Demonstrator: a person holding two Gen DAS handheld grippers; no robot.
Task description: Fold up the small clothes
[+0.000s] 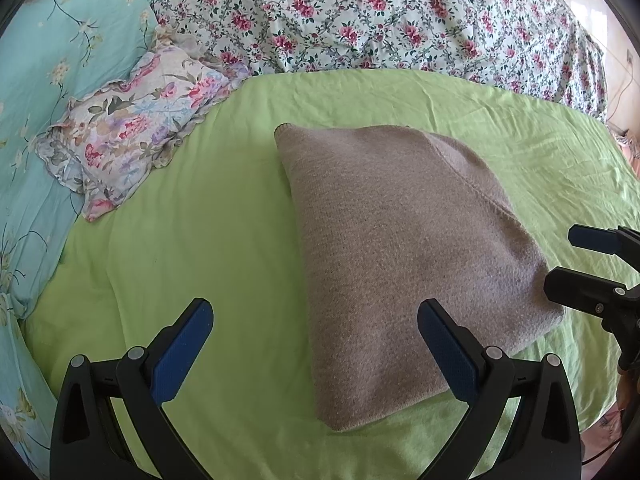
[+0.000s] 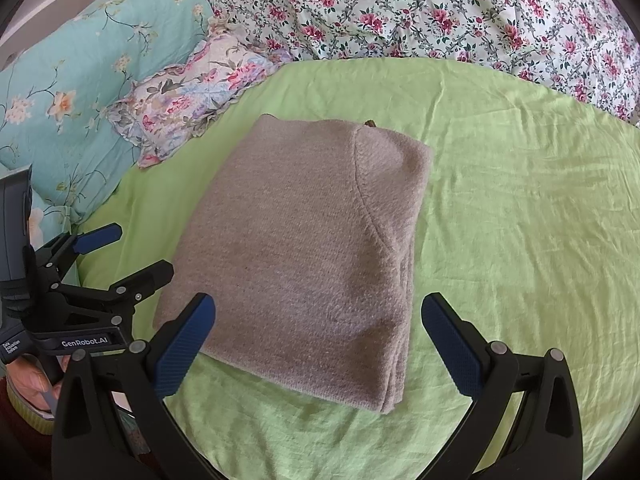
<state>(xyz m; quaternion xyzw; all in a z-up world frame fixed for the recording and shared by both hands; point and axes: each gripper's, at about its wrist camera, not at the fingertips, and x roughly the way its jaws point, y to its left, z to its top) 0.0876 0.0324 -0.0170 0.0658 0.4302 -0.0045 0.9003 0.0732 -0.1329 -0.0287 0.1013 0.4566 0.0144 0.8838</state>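
A beige knitted garment (image 1: pixel 404 248) lies folded into a compact rectangle on the green sheet (image 1: pixel 192 232); it also shows in the right wrist view (image 2: pixel 304 256). My left gripper (image 1: pixel 316 320) is open and empty, hovering over the garment's near left edge; it also shows in the right wrist view (image 2: pixel 128 252) to the left of the garment. My right gripper (image 2: pixel 318 316) is open and empty, above the garment's near edge; it also shows in the left wrist view (image 1: pixel 560 260) just right of the garment. Neither gripper holds cloth.
A floral pillow (image 1: pixel 132 128) lies at the sheet's far left, also in the right wrist view (image 2: pixel 188 96). A teal flowered quilt (image 1: pixel 36 120) runs along the left. A white rose-print duvet (image 1: pixel 360 16) is piled behind. The green sheet (image 2: pixel 520 220) stretches right.
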